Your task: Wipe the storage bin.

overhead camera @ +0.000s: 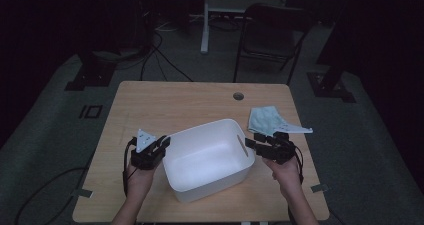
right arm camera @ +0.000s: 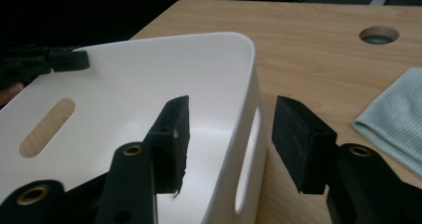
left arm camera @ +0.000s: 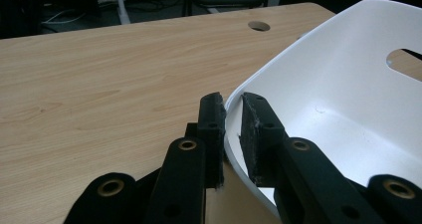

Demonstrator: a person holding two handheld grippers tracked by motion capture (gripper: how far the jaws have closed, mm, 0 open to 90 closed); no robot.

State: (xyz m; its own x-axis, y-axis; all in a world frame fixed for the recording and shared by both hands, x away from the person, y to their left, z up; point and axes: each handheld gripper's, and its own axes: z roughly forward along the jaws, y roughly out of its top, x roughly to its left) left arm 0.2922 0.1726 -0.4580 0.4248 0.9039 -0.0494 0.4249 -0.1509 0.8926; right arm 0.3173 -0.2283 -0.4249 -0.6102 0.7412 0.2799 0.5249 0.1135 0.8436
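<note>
Left gripper [overhead camera: 161, 144] at the left rim of the white tub [overhead camera: 207, 157], fingers [left arm camera: 211, 129] pinching that wall, one outside, one inside. Tub standing upright near the middle of the wooden counter [overhead camera: 165, 102], toward the near edge. Right gripper [overhead camera: 251, 146] at the tub's right wall, fingers [right arm camera: 171, 139] spread on either side of it, above the handle slot [right arm camera: 247, 162], neither pressing. Pale blue cloth [overhead camera: 270, 120] lying flat, just beyond the right gripper, toward the far right.
</note>
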